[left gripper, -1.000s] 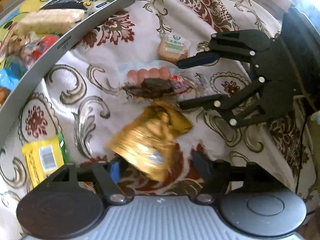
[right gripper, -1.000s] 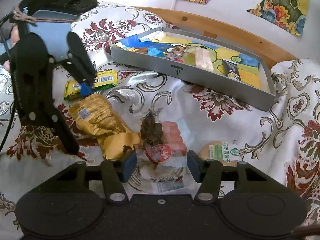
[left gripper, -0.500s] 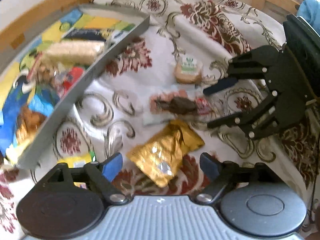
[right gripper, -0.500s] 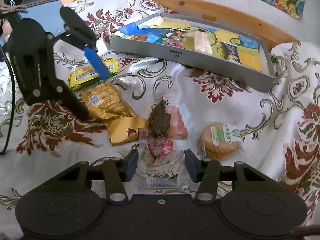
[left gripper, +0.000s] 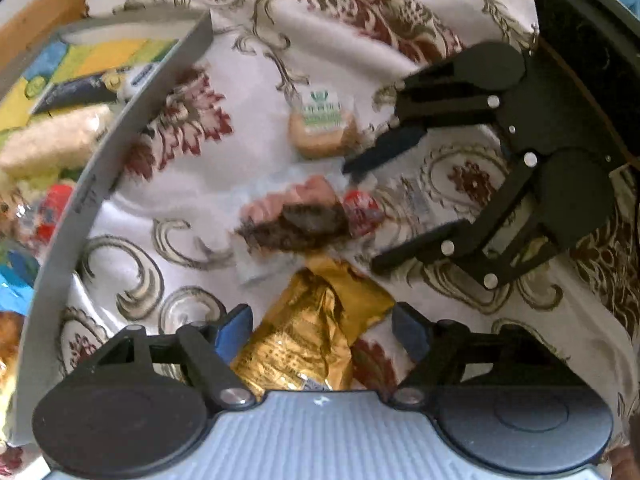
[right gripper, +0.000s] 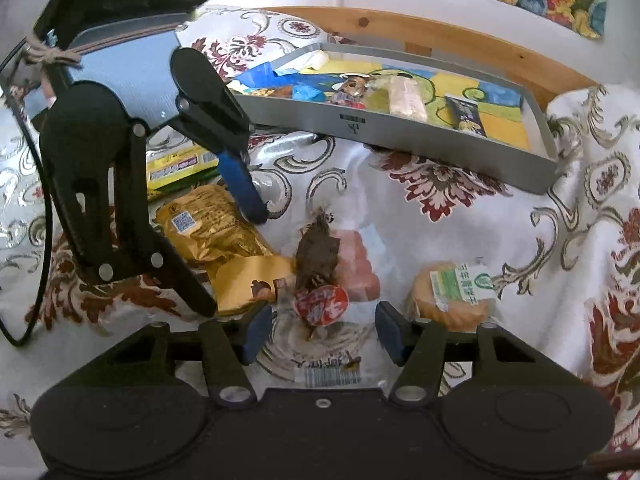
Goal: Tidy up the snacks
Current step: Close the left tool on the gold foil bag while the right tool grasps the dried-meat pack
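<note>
A crumpled gold snack packet (left gripper: 308,336) lies on the patterned cloth between the fingers of my open left gripper (left gripper: 320,332), which hovers close over it. Beyond it sits a clear sausage pack (left gripper: 312,194) with a dark brown snack (left gripper: 304,224) on top. My right gripper (right gripper: 322,330) is open, its fingers on either side of that pack's red label (right gripper: 320,306). In the right wrist view the left gripper (right gripper: 224,254) straddles the gold packet (right gripper: 208,228). A round wrapped bread (right gripper: 452,296) lies to the right.
A grey tray (right gripper: 400,140) holding several snacks stands at the back, against a wooden edge (right gripper: 460,40). A yellow-green packet (right gripper: 176,166) lies behind the left gripper. The tray's wall (left gripper: 120,152) curves along the left in the left wrist view.
The left gripper drew back and up half a second ago, then came down again around the gold packet. The right gripper moved in closer over the sausage pack. Both stay open.
</note>
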Demonstrator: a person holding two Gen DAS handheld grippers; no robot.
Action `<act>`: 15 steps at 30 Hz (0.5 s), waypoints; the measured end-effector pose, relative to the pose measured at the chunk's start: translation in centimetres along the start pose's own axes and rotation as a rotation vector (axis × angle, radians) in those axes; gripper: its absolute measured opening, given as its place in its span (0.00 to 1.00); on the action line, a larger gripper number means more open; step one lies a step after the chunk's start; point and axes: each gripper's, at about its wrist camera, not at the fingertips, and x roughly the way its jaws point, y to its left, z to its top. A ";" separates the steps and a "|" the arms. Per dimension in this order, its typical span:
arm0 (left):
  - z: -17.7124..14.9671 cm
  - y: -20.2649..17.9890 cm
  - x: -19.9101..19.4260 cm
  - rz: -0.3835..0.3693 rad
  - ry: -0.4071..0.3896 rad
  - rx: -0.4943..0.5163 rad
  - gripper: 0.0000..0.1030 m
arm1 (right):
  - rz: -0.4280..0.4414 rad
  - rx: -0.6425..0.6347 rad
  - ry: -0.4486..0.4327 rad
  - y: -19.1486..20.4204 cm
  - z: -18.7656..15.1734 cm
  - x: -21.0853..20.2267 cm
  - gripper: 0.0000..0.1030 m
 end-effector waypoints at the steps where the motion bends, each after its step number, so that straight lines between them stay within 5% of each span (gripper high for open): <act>1: -0.2 0.1 0.0 -0.004 -0.002 0.004 0.78 | -0.002 -0.007 0.000 0.1 0.0 0.1 0.59; 4: -0.5 0.4 0.0 -0.013 -0.003 -0.006 0.76 | -0.008 -0.014 -0.002 0.2 -0.1 0.4 0.58; 8: -0.9 1.2 -0.1 -0.028 0.006 -0.034 0.60 | -0.011 -0.010 0.002 0.2 -0.1 0.6 0.52; 15: -1.4 1.0 -0.2 0.002 0.020 -0.099 0.55 | -0.016 -0.011 0.007 0.3 -0.1 0.7 0.52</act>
